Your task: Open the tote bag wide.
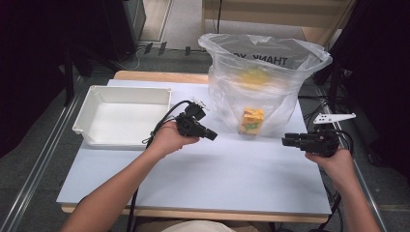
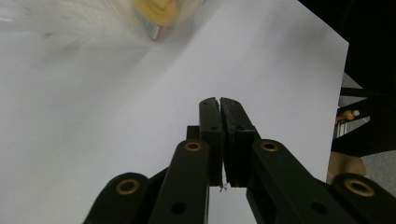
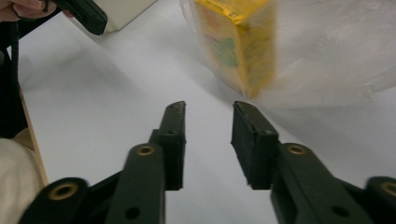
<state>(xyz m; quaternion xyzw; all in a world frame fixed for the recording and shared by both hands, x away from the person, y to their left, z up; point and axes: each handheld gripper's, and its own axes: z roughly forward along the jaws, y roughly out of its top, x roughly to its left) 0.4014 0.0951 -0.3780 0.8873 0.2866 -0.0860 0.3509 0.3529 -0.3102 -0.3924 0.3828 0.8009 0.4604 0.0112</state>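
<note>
My left gripper (image 2: 219,100) has its jaws pressed flat together with nothing between them, hovering over bare white table (image 2: 93,140). In the high view that left gripper (image 1: 211,135) sits just left of centre, its tip pointing right toward the bag, the hand (image 1: 169,137) wrapped around its body and the cable looping off to the left.

My right gripper (image 3: 208,109) has its jaws parted, a clear gap between the pads and only tabletop showing through it; they grasp nothing. In the high view the right gripper (image 1: 285,141) sits at the right of the frame, pointing left, with its grey plate standing above it.

Ahead of the right jaws, at the upper centre of the right gripper view, stands the yellow carton (image 3: 238,42) inside the clear plastic bag (image 3: 327,51), apart from the pads. From above, the carton (image 1: 252,121) rests upright at the bottom of the bag (image 1: 266,72), which stands open at the upper centre of the table, between the two grippers and beyond them.

A white tray (image 1: 96,96) lies at the left of the table, just beside my left hand.
</note>
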